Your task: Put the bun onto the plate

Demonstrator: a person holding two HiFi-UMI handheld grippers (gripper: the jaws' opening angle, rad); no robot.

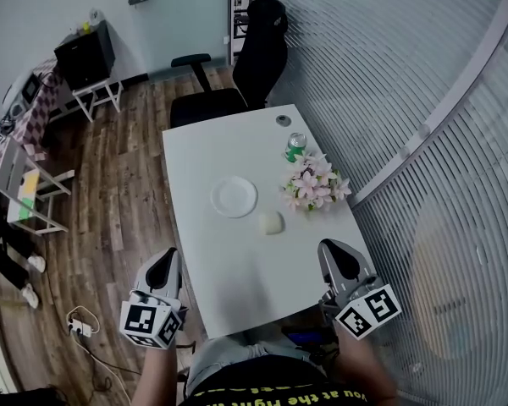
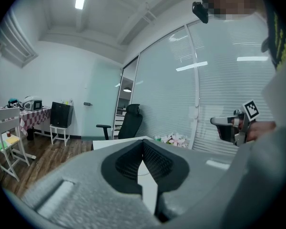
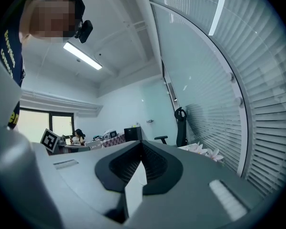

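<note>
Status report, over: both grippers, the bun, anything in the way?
Left gripper and right gripper shut, empty, at table's near end. Bun on table beside plate, not on it. Nothing before bun; flowers close at its right.

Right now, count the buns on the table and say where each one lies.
1. The bun lies on the white table, to the near right of the plate, not touching it. No other shows; the flowers might hide a small one.
</note>
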